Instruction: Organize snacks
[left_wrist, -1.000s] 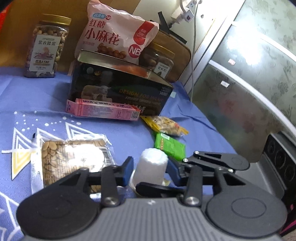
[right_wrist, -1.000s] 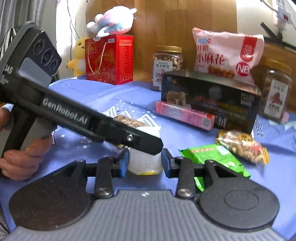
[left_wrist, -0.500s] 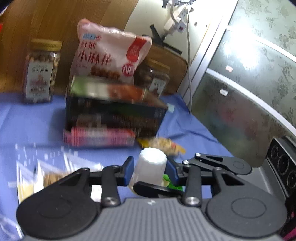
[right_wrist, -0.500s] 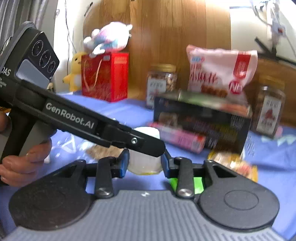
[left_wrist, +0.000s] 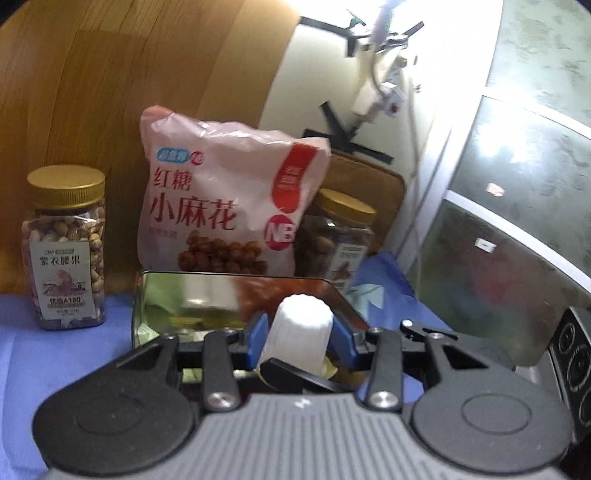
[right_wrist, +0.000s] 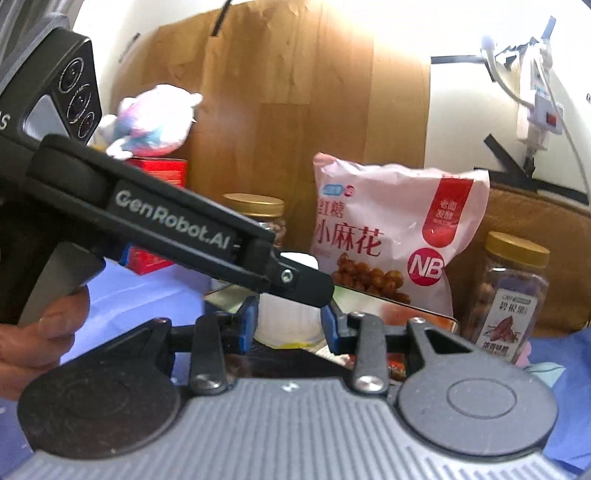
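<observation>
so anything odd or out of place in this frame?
One thing: both claws grip the same small white cup. The left claw and right claw clamp it from crossing directions, above the shiny tin. Jars and the pink bag stand upright; nothing spilled.

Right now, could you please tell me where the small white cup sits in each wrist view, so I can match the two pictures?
Left wrist view: the white cup is low and central, between the left gripper's blue pads.
Right wrist view: low and centre-left, between the right gripper's pads, partly hidden behind the other gripper's black finger.
Shared landmark: the pink snack bag behind it.
</observation>
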